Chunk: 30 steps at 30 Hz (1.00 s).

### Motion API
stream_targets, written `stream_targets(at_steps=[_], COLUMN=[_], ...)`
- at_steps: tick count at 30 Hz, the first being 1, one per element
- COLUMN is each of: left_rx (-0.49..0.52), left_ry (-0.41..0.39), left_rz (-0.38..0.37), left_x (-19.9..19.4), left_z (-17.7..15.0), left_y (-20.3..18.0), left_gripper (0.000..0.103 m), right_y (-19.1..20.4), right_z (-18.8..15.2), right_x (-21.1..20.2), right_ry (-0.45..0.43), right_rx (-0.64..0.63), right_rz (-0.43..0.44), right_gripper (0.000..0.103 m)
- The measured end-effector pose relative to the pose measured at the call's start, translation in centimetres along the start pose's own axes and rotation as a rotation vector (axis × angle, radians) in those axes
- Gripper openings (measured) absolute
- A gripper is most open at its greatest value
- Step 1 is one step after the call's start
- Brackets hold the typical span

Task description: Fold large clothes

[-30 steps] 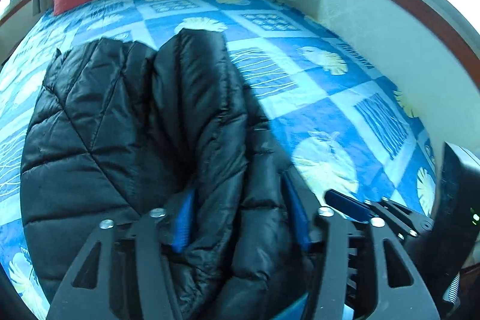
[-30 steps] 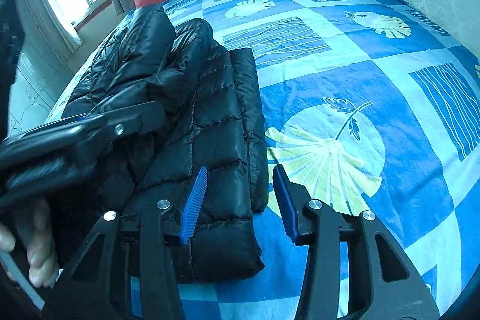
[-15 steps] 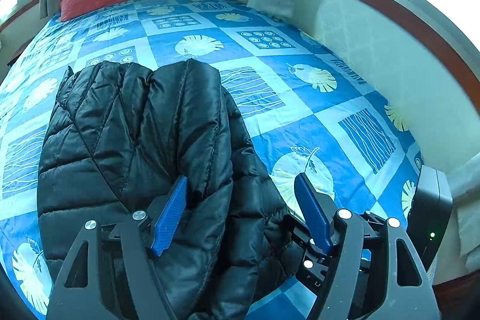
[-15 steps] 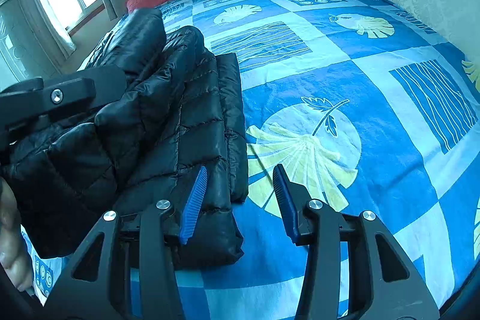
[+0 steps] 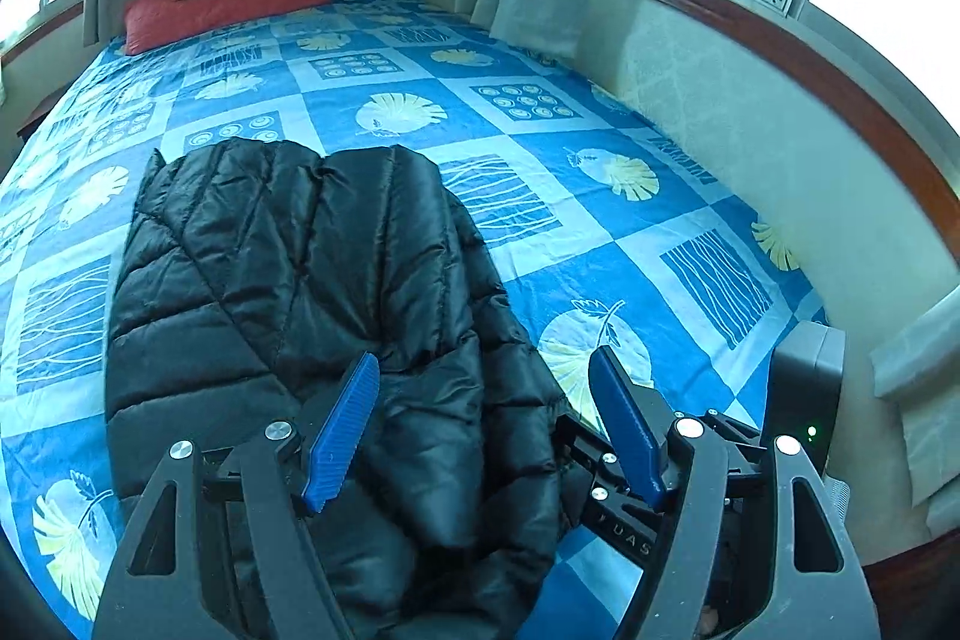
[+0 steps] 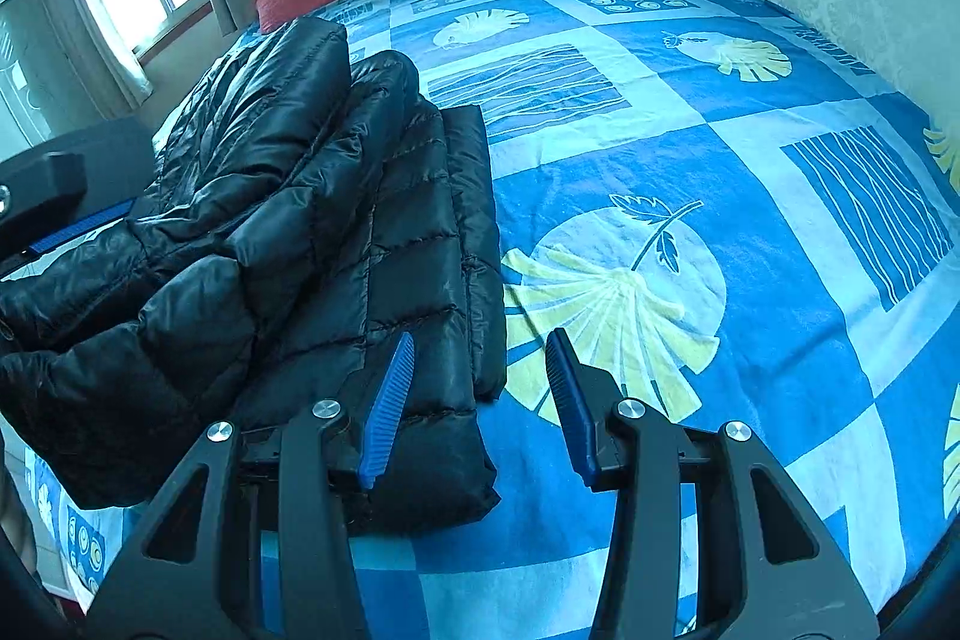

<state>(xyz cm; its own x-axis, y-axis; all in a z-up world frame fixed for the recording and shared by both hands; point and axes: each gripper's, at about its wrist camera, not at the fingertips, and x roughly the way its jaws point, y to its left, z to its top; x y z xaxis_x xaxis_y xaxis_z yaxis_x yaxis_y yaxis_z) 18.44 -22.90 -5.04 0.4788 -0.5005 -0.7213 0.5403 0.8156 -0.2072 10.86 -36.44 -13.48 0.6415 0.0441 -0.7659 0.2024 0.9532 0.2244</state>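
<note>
A black quilted puffer jacket [image 5: 288,292] lies partly folded near the foot edge of a bed covered by a blue patchwork bedspread with pale leaf prints [image 5: 600,232], toward the bed's left side. One half is doubled over the other, and a loose, puffy sleeve is heaped on top. A red pillow [image 5: 222,4] sits far off at the headboard edge.

My left gripper [image 5: 483,412] hovers over the jacket's near end, its blue ribbed fingers [image 5: 342,424] spread wide and holding nothing. My right gripper [image 6: 480,388] is also wide open and empty, poised over the jacket's right edge where it meets the bedspread.

I judge that I am between folds: the lengthwise fold looks done and both grippers are free. The next move likely calls for tucking the bulging sleeve flat, then pinching the near hem with both grippers and carrying it toward the collar.
</note>
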Motion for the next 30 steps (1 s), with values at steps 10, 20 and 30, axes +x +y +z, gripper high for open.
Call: stream_targets(at_steps=[10, 20, 30], left_rx=[-0.040, -0.151, -0.303], left_ry=[-0.070, -0.106, -0.097], left_rz=[0.048, 0.195, 0.252], left_x=[-3.7, -5.5, -5.1], left_z=[-0.6, -3.1, -6.1], left_y=[3.5, 12.5, 19.8], left_gripper=[0.071, 0.071, 0.071], right_y=[1.4, 3.5, 4.4], right_z=[0.4, 2.7, 7.0], right_x=[-0.6, -1.3, -0.4], right_ry=[-0.010, -0.047, -0.063], right_rx=[-0.027, -0.059, 0.049], right_rz=[-0.004, -0.027, 0.069], right_gripper=[0.045, 0.046, 0.070])
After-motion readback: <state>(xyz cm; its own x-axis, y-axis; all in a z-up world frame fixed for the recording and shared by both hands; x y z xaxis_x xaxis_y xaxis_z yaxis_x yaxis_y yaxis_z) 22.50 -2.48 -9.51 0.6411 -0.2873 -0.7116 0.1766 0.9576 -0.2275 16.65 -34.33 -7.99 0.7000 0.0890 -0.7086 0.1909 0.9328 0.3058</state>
